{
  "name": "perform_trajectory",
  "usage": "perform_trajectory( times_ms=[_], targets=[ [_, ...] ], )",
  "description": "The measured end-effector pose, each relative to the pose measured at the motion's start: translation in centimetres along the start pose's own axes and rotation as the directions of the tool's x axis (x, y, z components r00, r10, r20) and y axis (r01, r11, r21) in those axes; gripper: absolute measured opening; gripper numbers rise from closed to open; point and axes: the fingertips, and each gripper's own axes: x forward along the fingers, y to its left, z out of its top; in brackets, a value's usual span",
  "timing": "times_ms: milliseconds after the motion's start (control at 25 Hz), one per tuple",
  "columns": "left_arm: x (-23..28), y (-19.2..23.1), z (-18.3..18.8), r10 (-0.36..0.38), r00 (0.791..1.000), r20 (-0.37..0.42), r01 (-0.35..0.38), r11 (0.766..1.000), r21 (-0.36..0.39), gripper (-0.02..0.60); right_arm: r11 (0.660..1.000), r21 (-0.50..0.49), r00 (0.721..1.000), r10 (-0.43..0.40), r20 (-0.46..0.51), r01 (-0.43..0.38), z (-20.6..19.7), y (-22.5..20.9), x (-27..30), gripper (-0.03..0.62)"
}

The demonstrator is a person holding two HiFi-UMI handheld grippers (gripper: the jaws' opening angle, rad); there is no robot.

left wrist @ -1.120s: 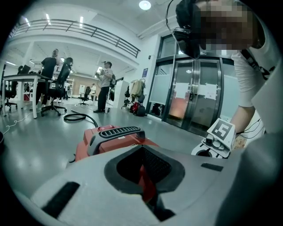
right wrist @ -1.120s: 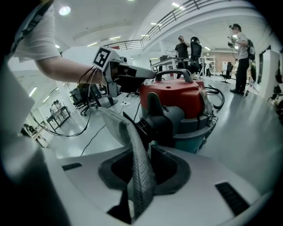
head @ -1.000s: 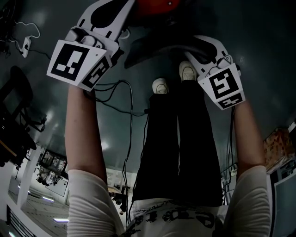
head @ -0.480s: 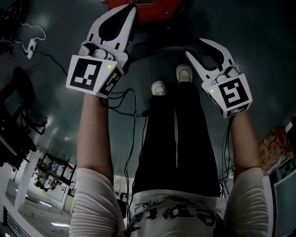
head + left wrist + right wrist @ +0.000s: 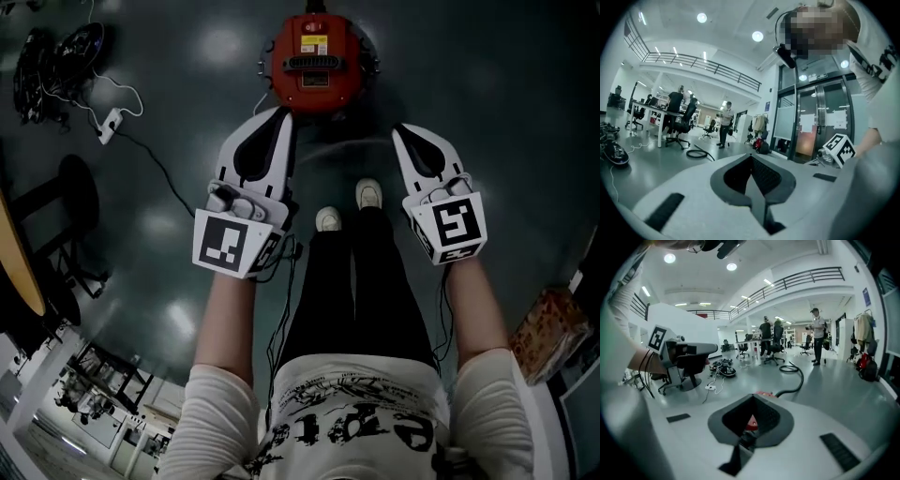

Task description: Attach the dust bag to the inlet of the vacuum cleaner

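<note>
The red round vacuum cleaner (image 5: pixel 314 64) stands on the dark floor ahead of the person's shoes. Its black hose (image 5: pixel 796 375) trails away across the floor. No dust bag shows in any view. My left gripper (image 5: pixel 284 114) is held up above the floor, short of the vacuum and to its left, with its jaws together and nothing between them. My right gripper (image 5: pixel 400 130) hangs at the same height on the right, shut and empty. In the right gripper view, a bit of the red vacuum (image 5: pixel 751 422) shows through the gap behind the closed tips.
A white power strip (image 5: pixel 111 120) with cables lies on the floor at the left, near a black stool (image 5: pixel 70 202). A cardboard box (image 5: pixel 547 323) sits at the right edge. Office chairs, desks and standing people are far off in the hall.
Both grippers have lifted away from the vacuum and drawn back toward the person. The whole red vacuum has come into view ahead of them. The right jaws have closed.
</note>
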Motion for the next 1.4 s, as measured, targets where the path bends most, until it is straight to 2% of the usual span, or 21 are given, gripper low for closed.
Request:
perform_trajectory(
  times_ms=[120,240,320,440,560,680,800,920,1080,1400],
  targets=[
    [-2.3,-2.6,7.5,-0.015,0.997,0.075,0.016,1.0,-0.016,0.002,1.0,-0.025,0.998,-0.001,0.058,0.002,6.3,1.3,-3.9,0.002],
    [-4.8,-5.2,14.4,-0.005,0.992,0.126,0.0,0.999,0.036,0.002,0.998,-0.052,0.989,-0.04,0.143,0.048,13.2,2.9,-8.7,0.003],
    [-6.7,-6.7,18.0,0.007,0.99,0.144,-0.018,0.997,0.073,0.002,0.995,-0.051,0.973,-0.069,0.219,0.082,17.5,4.0,-12.0,0.002],
    [-9.6,-8.9,21.5,0.026,0.987,0.16,-0.036,0.998,0.059,0.002,0.993,-0.016,0.944,-0.106,0.313,0.117,21.8,5.7,-16.8,0.003],
    [-13.2,-11.0,23.6,0.033,0.986,0.166,-0.048,0.995,0.082,0.002,0.988,0.006,0.911,-0.145,0.386,0.155,24.3,7.6,-21.6,0.002],
    [-15.6,-13.3,26.1,0.03,0.982,0.187,-0.055,0.99,0.132,0.002,0.973,-0.052,0.881,-0.18,0.437,0.224,26.6,8.7,-25.6,0.003],
    [-18.2,-15.4,28.3,0.023,0.979,0.203,-0.062,0.98,0.19,0.002,0.967,-0.03,0.868,-0.214,0.449,0.254,27.9,9.2,-29.1,0.002],
    [-20.7,-16.4,29.7,0.045,0.973,0.226,-0.087,0.979,0.183,0.002,0.964,-0.01,0.857,-0.231,0.462,0.265,29.1,9.7,-31.7,0.002],
    [-22.9,-17.0,29.6,0.095,0.969,0.23,-0.134,0.978,0.158,0.002,0.969,-0.015,0.859,-0.213,0.465,0.248,28.5,11.4,-33.3,0.002],
    [-24.8,-17.5,29.0,0.109,0.967,0.23,-0.142,0.982,0.129,0.002,0.978,-0.033,0.868,-0.166,0.467,0.205,27.6,14.8,-33.6,0.002]
  ],
)
